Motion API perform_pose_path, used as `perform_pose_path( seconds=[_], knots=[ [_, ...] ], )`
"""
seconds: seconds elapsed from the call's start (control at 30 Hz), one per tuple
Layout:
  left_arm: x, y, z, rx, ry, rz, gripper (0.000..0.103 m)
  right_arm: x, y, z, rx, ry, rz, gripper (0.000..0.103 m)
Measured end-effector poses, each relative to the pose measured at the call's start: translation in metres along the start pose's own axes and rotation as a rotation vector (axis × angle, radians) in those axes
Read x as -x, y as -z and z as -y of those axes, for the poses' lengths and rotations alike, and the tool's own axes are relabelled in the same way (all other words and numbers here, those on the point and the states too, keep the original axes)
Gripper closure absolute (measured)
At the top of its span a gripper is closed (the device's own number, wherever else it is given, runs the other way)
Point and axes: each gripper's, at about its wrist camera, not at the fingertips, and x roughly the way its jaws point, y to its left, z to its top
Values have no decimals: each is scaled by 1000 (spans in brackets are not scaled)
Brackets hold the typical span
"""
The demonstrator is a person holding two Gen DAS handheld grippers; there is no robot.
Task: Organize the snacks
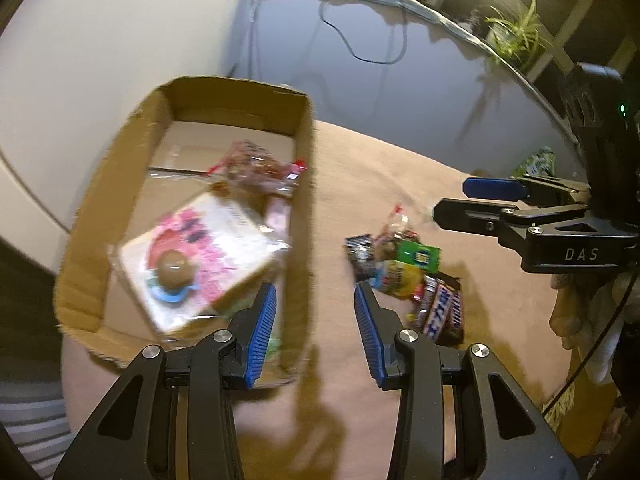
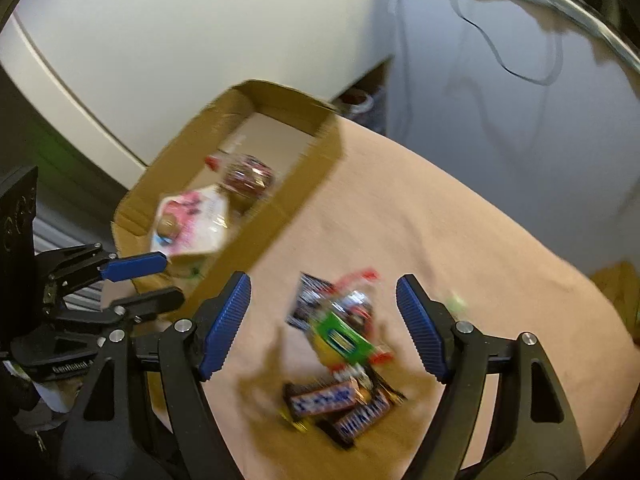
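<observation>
A cardboard box (image 1: 304,200) stands on the tan cloth and holds a pink-and-white packet (image 1: 200,256) and a clear bag of dark sweets (image 1: 256,168). To its right lies a loose pile: Snickers bars (image 1: 440,312), a green packet (image 1: 420,256) and other wrappers. My left gripper (image 1: 316,292) stands open astride the box's near right wall, gripping nothing. My right gripper (image 2: 324,280) hangs open above the pile, with the green packet (image 2: 342,338) and the Snickers bars (image 2: 324,398) below its spread fingers, apart from them. The box (image 2: 256,240) lies to its left.
A white cabinet front (image 1: 100,60) rises behind the box. A dark cable (image 1: 360,32) hangs on the grey wall, with a plant (image 1: 516,32) on a shelf. A green bag (image 1: 536,162) lies at the far right. The cloth's edge curves off to the right.
</observation>
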Motion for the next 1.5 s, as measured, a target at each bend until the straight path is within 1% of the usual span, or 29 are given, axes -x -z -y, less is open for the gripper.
perform_pose_path(
  seconds=[0.1,0.23,0.43,0.6,0.67,0.73,0.77,0.83,0.97,1.03,1.17,1.23,1.3,1.4,1.5],
  knots=[
    [-6,0,12,-24,20,-16,64,6,18,21,-48,30,-8,25],
    [-15,2,32,-61,53,-43,64,8,41,39,-108,45,-39,25],
    [-29,7,61,-121,95,-84,64,6,75,52,-170,40,-78,25],
    [-43,12,83,-177,124,-127,64,1,94,56,-221,26,-99,25],
    [-49,13,88,-190,130,-143,64,-3,100,58,-243,14,-107,30],
    [-55,14,92,-198,134,-158,64,-8,104,60,-264,3,-118,38],
    [-58,14,94,-201,134,-163,64,-10,104,60,-272,-3,-121,40],
    [-64,14,96,-202,138,-175,64,-16,107,61,-293,-25,-133,47],
    [-74,12,93,-183,141,-192,65,-24,107,62,-324,-62,-143,52],
    [-79,11,92,-175,140,-200,67,-28,108,63,-339,-71,-149,56],
    [-87,10,93,-182,141,-213,67,-37,107,65,-361,-93,-163,62],
    [-89,10,95,-190,143,-215,67,-40,107,64,-361,-97,-172,66],
    [-94,9,98,-191,144,-216,67,-44,107,62,-361,-98,-181,69],
    [-97,7,100,-190,145,-216,67,-47,106,65,-374,-108,-182,68],
    [-94,9,103,-222,141,-227,67,-48,104,65,-379,-113,-188,69]
  ],
)
